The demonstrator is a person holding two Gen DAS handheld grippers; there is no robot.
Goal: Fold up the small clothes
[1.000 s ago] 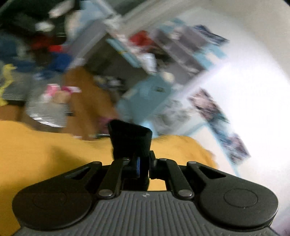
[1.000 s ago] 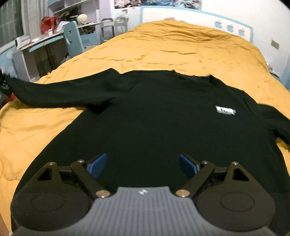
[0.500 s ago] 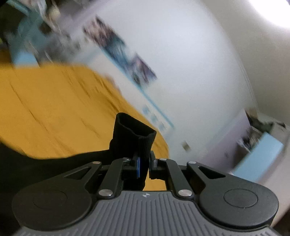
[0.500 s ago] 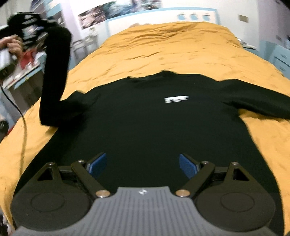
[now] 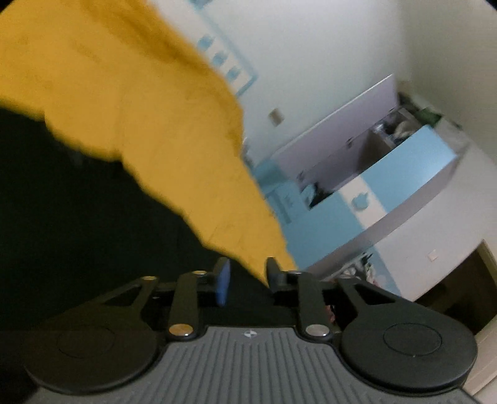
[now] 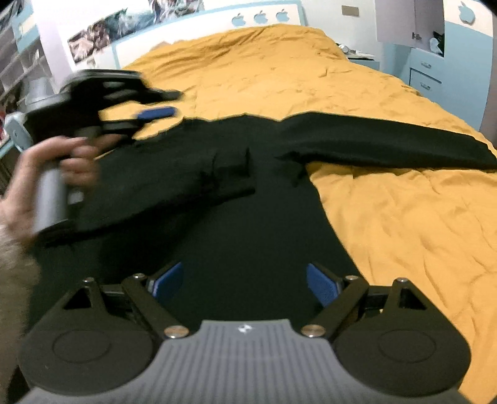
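A black long-sleeved top (image 6: 236,217) lies spread on the yellow bed (image 6: 403,217). Its left sleeve (image 6: 192,180) lies folded across the chest. The other sleeve (image 6: 388,143) stretches out to the right. My left gripper (image 6: 167,104), held by a hand (image 6: 46,174), hovers over the top's left shoulder with its jaws opening and nothing between them. In the left wrist view that gripper (image 5: 247,279) shows a gap between its pads above black cloth (image 5: 77,217). My right gripper (image 6: 245,281) stands wide open over the top's lower part, holding nothing.
The yellow bedspread (image 5: 139,108) fills most of the bed, with bare room to the right and behind the top. A blue-and-white headboard (image 6: 217,28) and posters (image 6: 102,34) line the far wall. Blue drawers (image 6: 425,74) stand at the right, and a blue cabinet (image 5: 388,186) shows in the left wrist view.
My left gripper swung right across the top with the sleeve cuff in it, laid the sleeve over the chest and let go. The right gripper shifted its view rightward, still open.
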